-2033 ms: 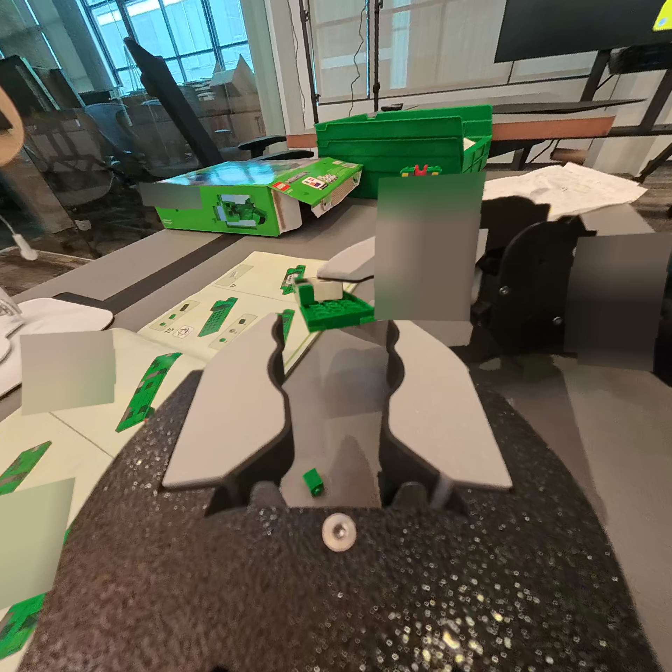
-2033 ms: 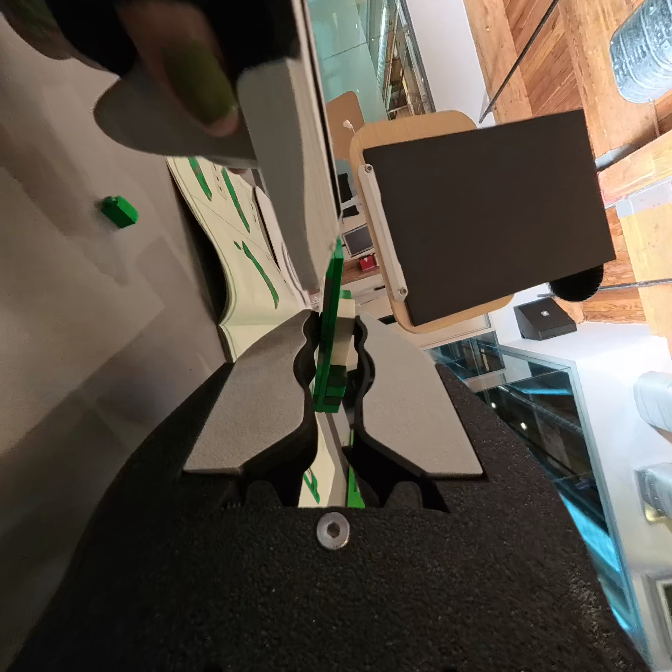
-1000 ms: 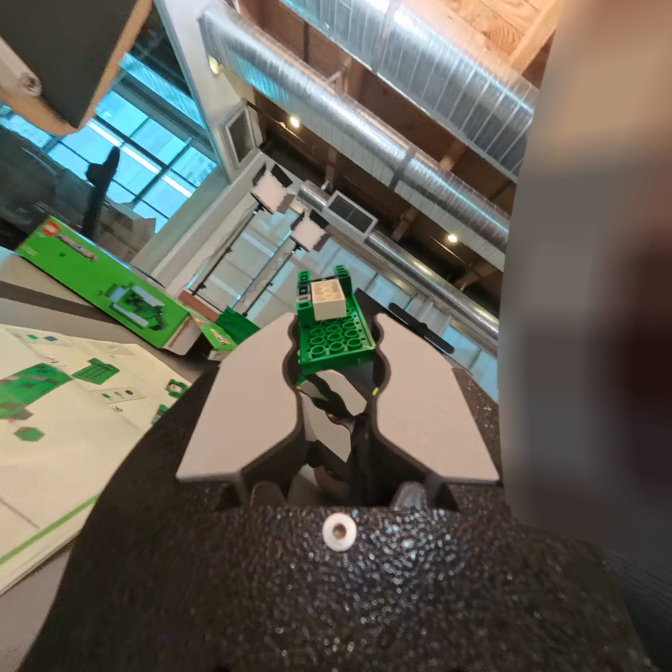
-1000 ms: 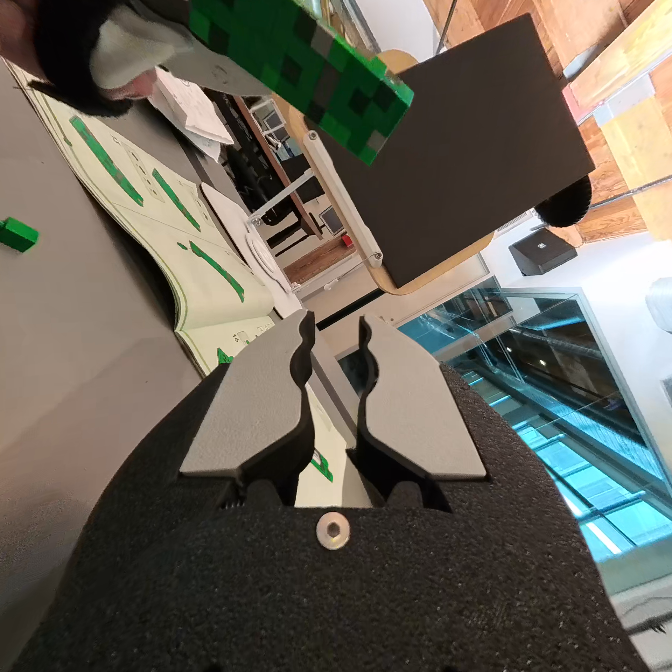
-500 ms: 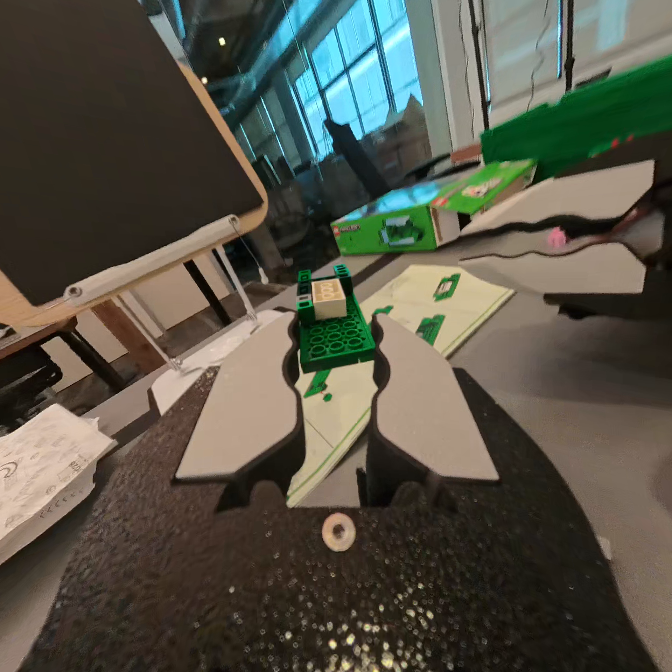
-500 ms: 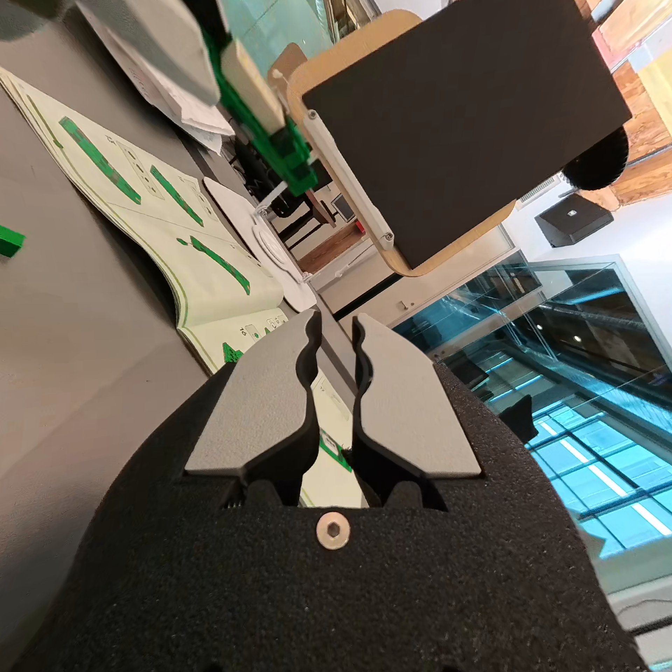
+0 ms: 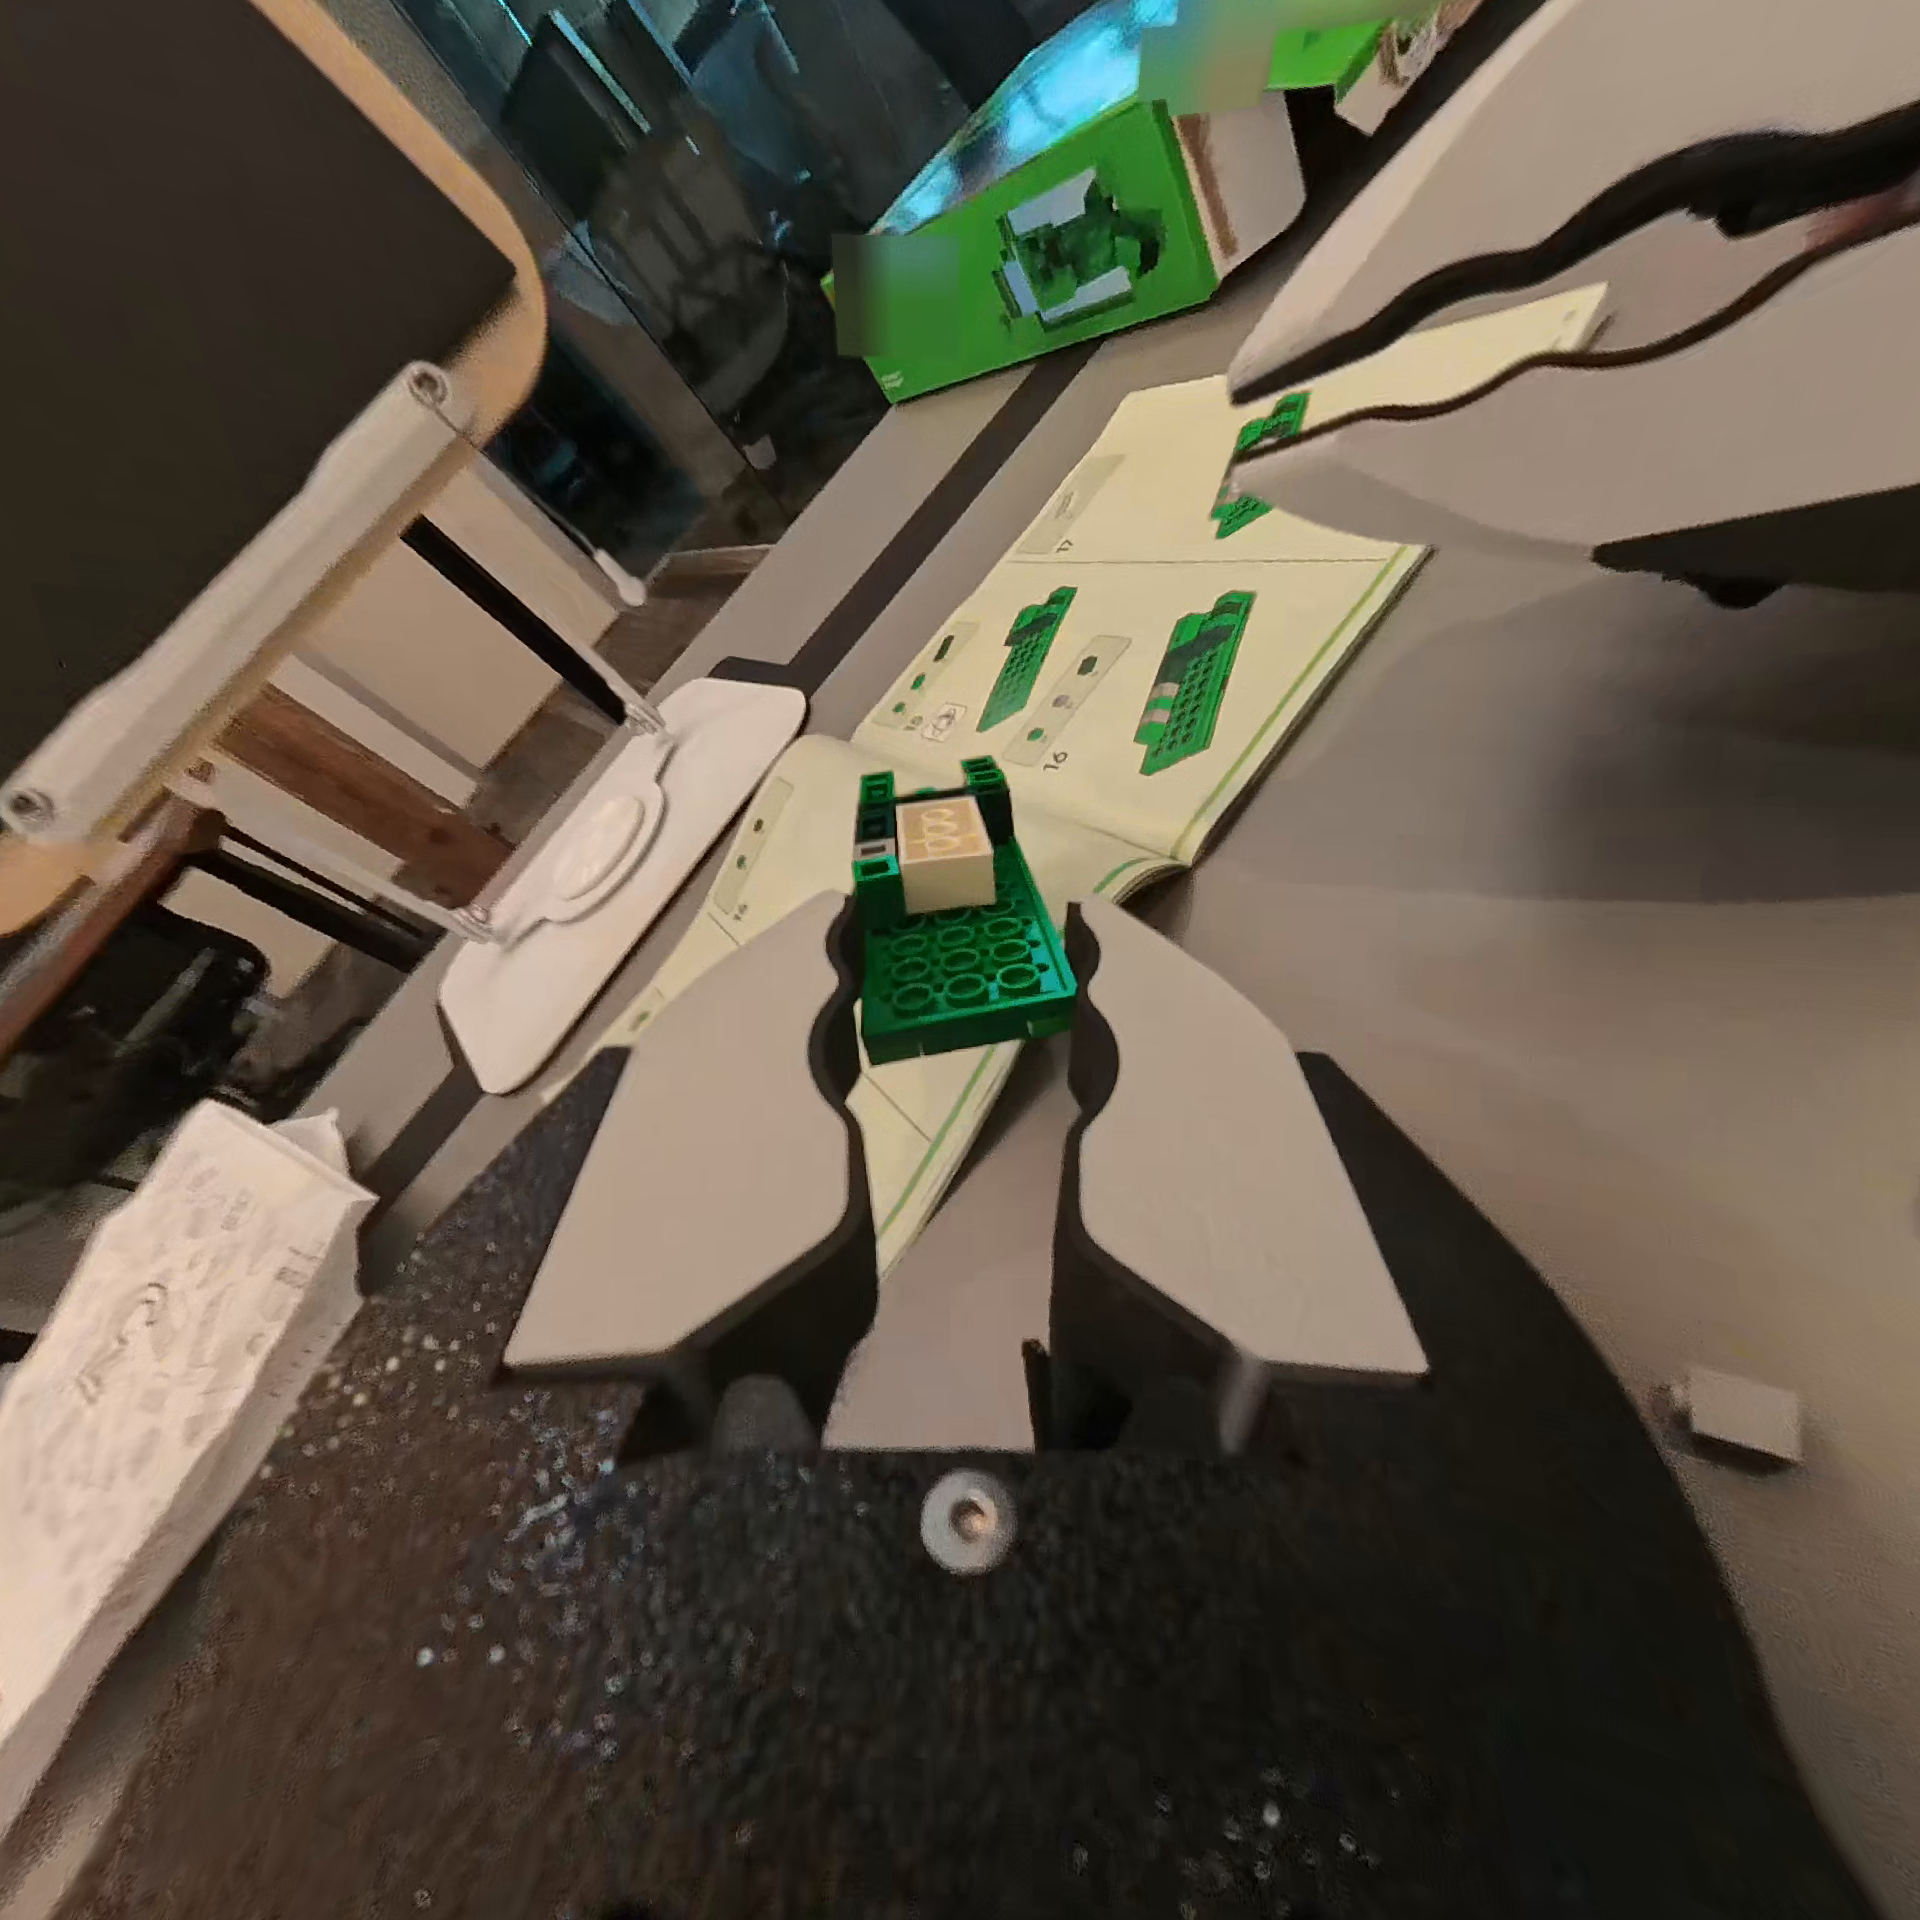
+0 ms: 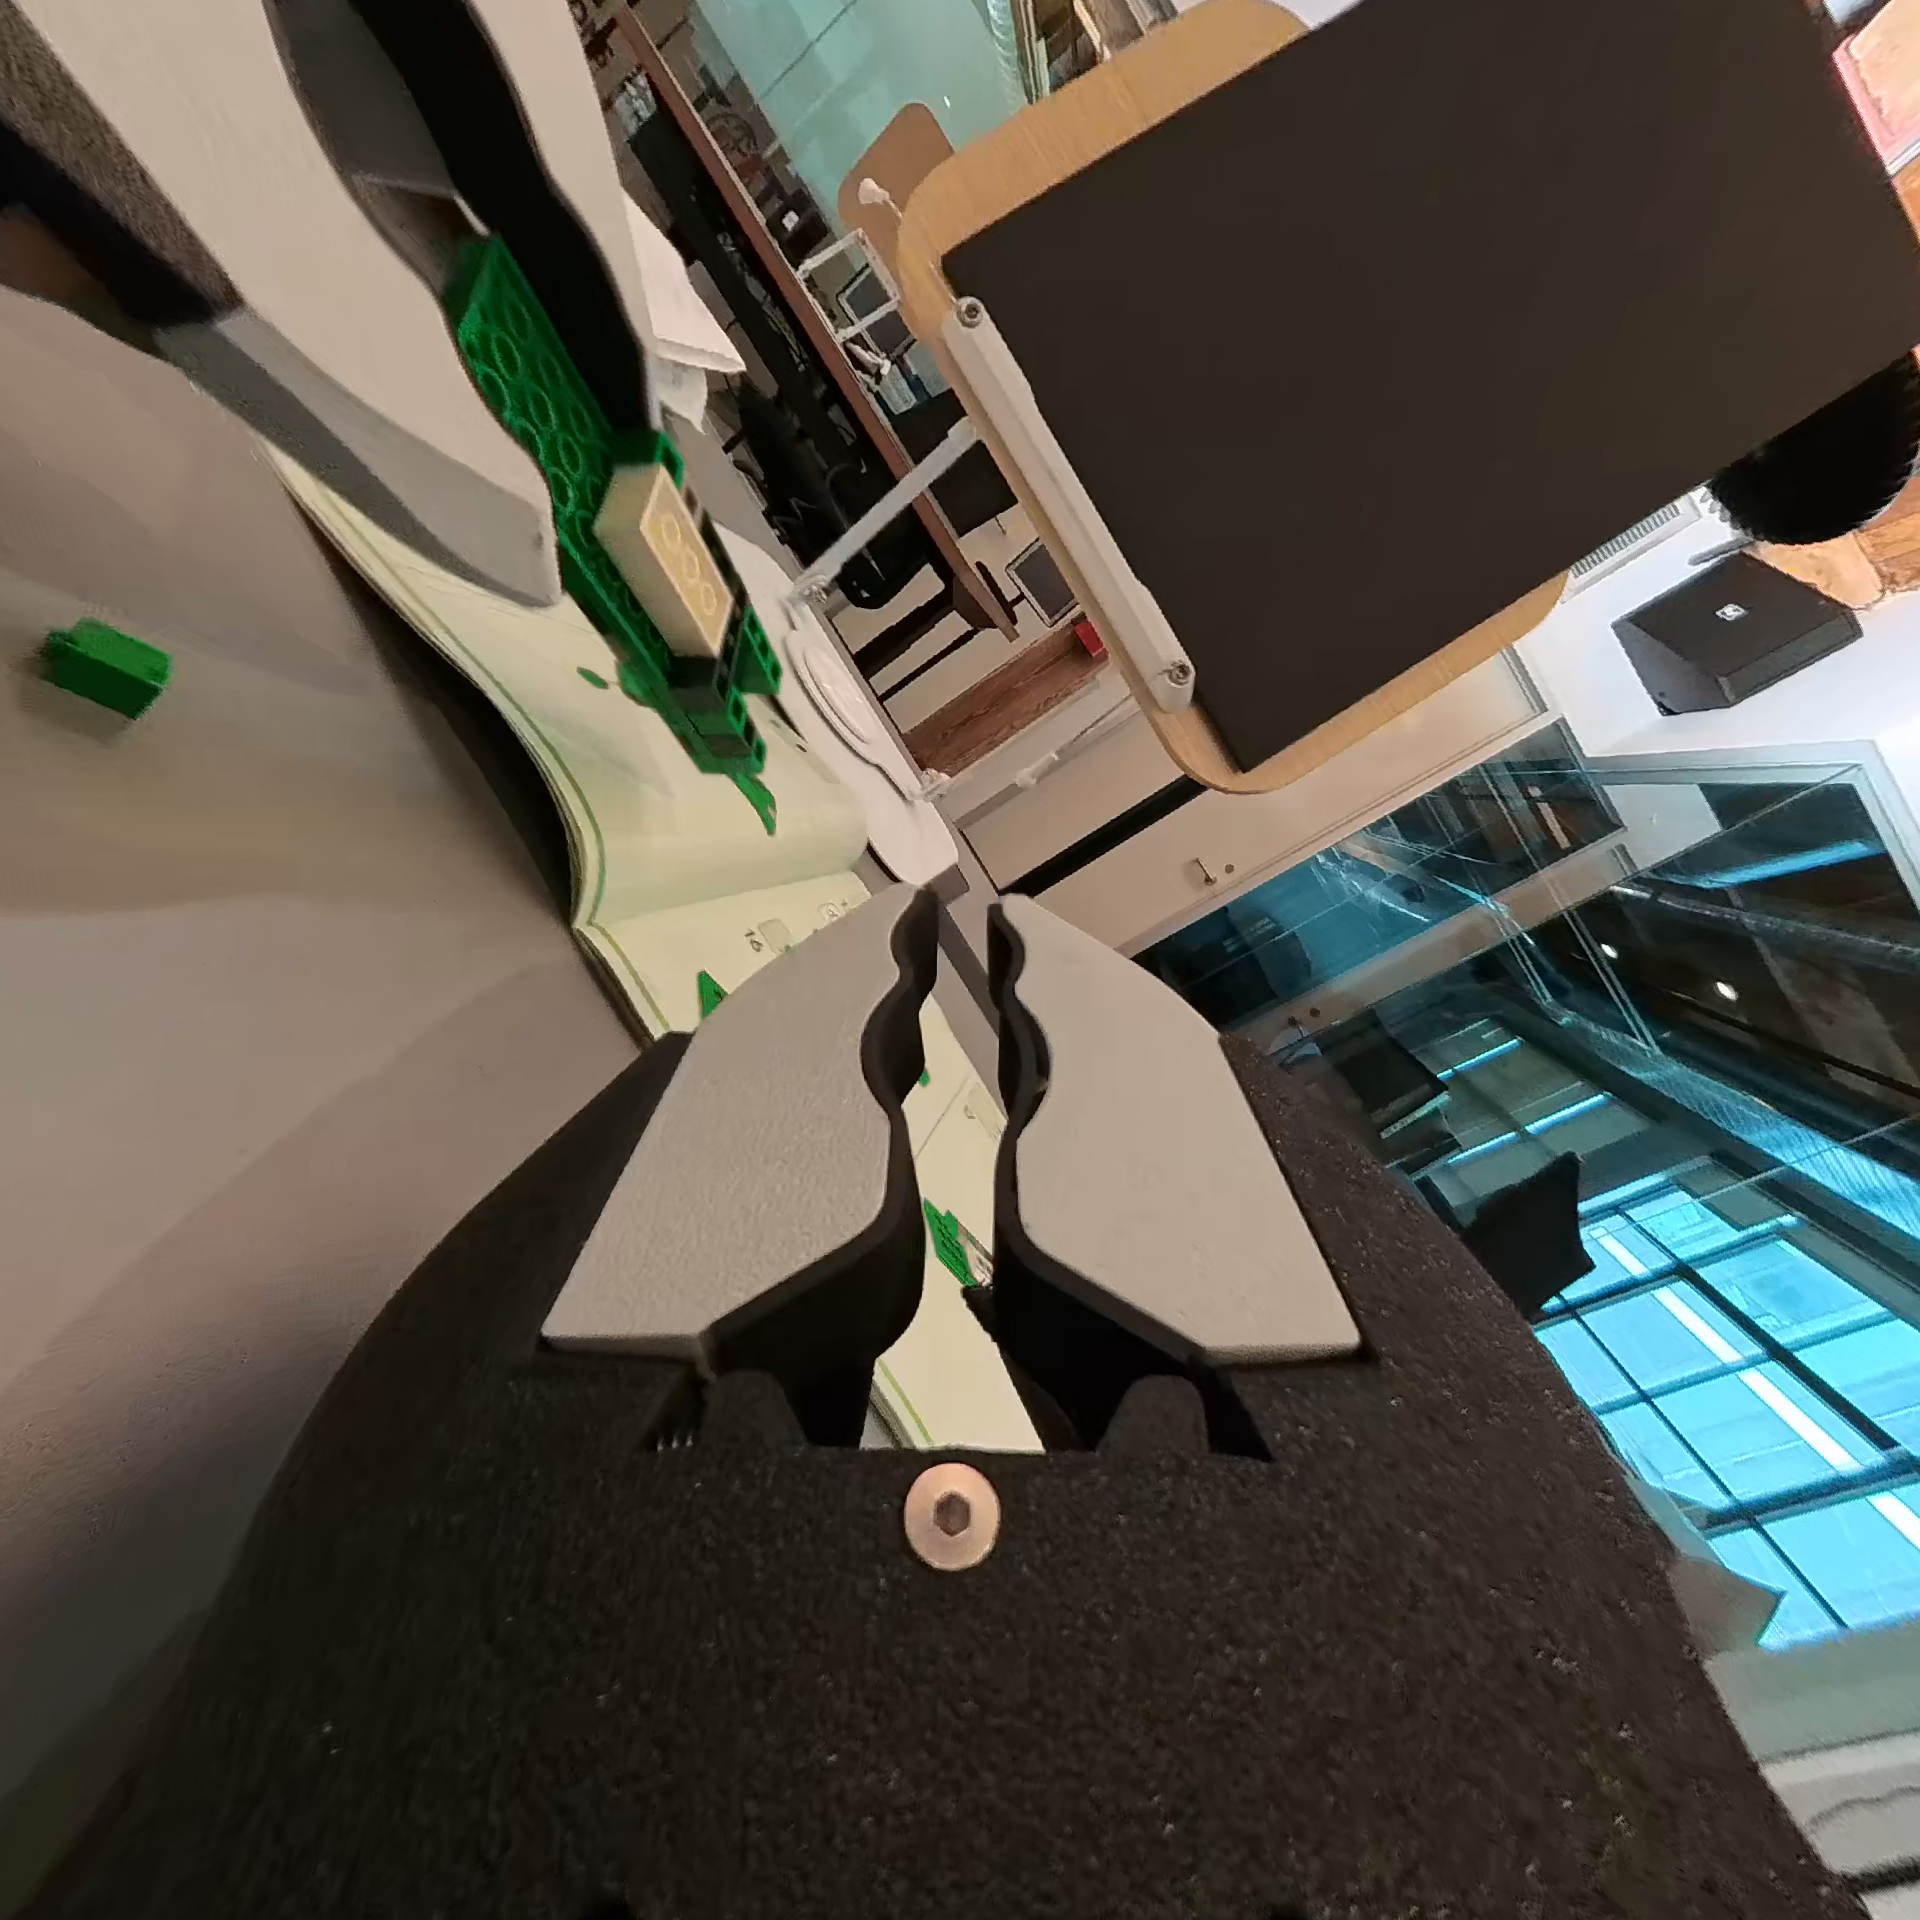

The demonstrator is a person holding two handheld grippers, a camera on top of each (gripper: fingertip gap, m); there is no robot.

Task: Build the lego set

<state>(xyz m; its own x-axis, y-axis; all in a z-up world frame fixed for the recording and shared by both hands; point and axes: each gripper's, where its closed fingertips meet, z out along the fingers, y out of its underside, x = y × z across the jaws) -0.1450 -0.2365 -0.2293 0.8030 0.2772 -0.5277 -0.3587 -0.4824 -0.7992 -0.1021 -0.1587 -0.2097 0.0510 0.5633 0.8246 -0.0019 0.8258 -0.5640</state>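
Right tongs (image 7: 1242,426) now overhang booklet (image 7: 1164,665) beside box (image 7: 1039,281).

A grey table (image 7: 1558,935) is carrying an open instruction booklet (image 7: 1174,665), which is lying flat just beyond the left gripper's fingertips. A green box (image 7: 1039,281) is sitting farther out past it, and a white flat stand base (image 7: 613,883) is resting off their left side (beside crumpled white paper (image 7: 156,1382)). One small grey brick (image 7: 1740,1418) is lying right of the fingers, and a green brick (image 8: 104,665) is lying apart.
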